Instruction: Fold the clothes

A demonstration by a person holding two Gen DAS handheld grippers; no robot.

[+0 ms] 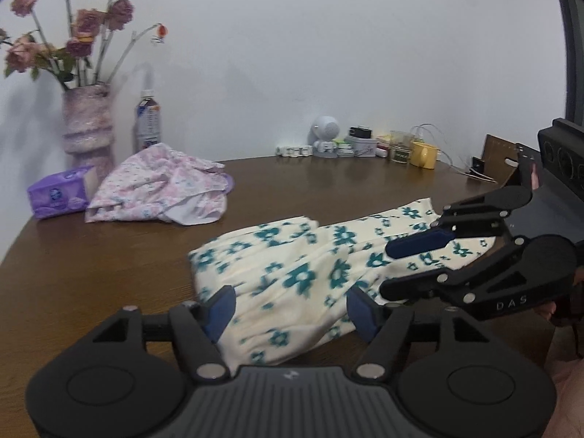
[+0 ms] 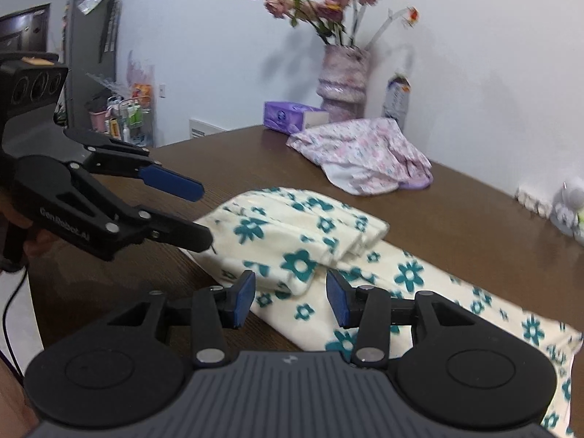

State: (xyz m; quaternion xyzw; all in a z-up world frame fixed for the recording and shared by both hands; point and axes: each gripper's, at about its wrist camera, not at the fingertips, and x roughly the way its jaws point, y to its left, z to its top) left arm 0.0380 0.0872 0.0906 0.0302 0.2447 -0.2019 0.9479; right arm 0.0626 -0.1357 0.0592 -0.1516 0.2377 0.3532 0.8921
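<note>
A cream garment with teal flowers [image 1: 292, 262] [image 2: 292, 233] lies partly folded on the brown table [image 1: 109, 262], with a thicker folded bundle on top of a flat layer. My left gripper [image 1: 290, 312] hovers open over the bundle's near end, and the cloth shows between its blue pads without being pinched. From the right wrist view, the left gripper [image 2: 202, 215] reaches in from the left, its lower finger close to the bundle's edge. My right gripper [image 2: 291, 301] is open above the fold line, and from the left wrist view the right gripper [image 1: 387, 270] has a clear gap between its fingers.
A crumpled pink floral garment [image 1: 160, 186] [image 2: 365, 153] lies at the back. Behind it stand a vase of dried roses [image 1: 85, 127], a bottle [image 1: 148, 120] and a purple tissue pack [image 1: 58, 193]. Small items and a yellow mug [image 1: 423, 155] line the wall.
</note>
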